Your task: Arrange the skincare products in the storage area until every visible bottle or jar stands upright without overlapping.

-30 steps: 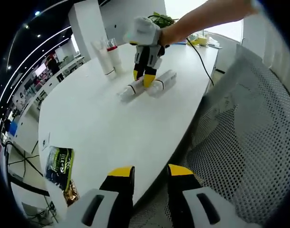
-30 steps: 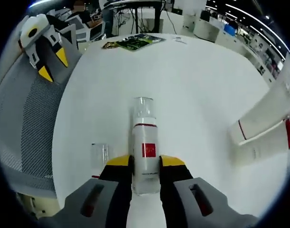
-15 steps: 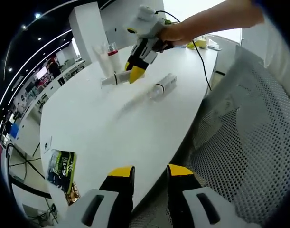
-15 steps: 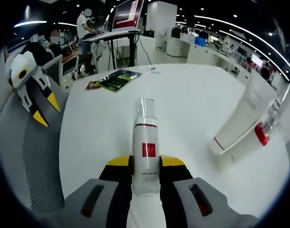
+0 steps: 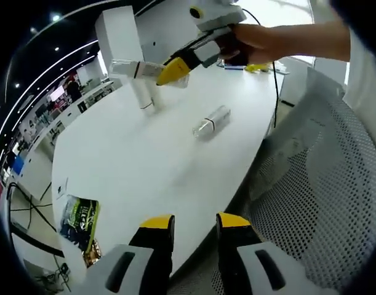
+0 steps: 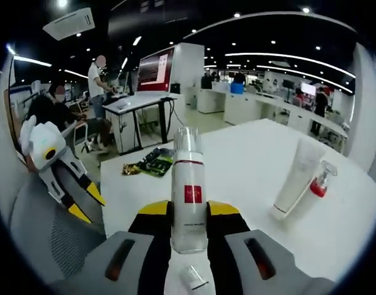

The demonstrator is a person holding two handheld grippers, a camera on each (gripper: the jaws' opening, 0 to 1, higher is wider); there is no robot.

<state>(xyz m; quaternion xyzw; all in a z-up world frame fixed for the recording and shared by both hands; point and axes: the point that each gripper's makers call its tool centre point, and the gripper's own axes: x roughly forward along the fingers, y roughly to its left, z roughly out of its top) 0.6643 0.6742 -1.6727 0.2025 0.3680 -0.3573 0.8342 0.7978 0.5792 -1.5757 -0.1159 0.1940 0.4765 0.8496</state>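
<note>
Right gripper [image 6: 188, 210] is carrying a clear bottle with a red label [image 6: 188, 203] in the air above the white table [image 5: 144, 166].

Its jaws are clamping the bottle low on the body, leaving the capped end reaching far forward, so the bottle could swing or slip as it is being turned upright, or topple on landing if set down tilted. Nearby, the white tube [image 6: 297, 175] and the small red-capped bottle [image 6: 320, 182] are standing close together and could be knocked over. A second clear bottle [image 5: 211, 120] is lying on its side on the table. In the left gripper view, the person's hand [image 5: 261, 42] is reaching out over the table with the bottle roughly level. The left gripper [image 5: 195, 236] is hanging back at the near table edge beside a mesh chair [image 5: 311, 184], jaws parted and apparently gripping nothing.
</note>
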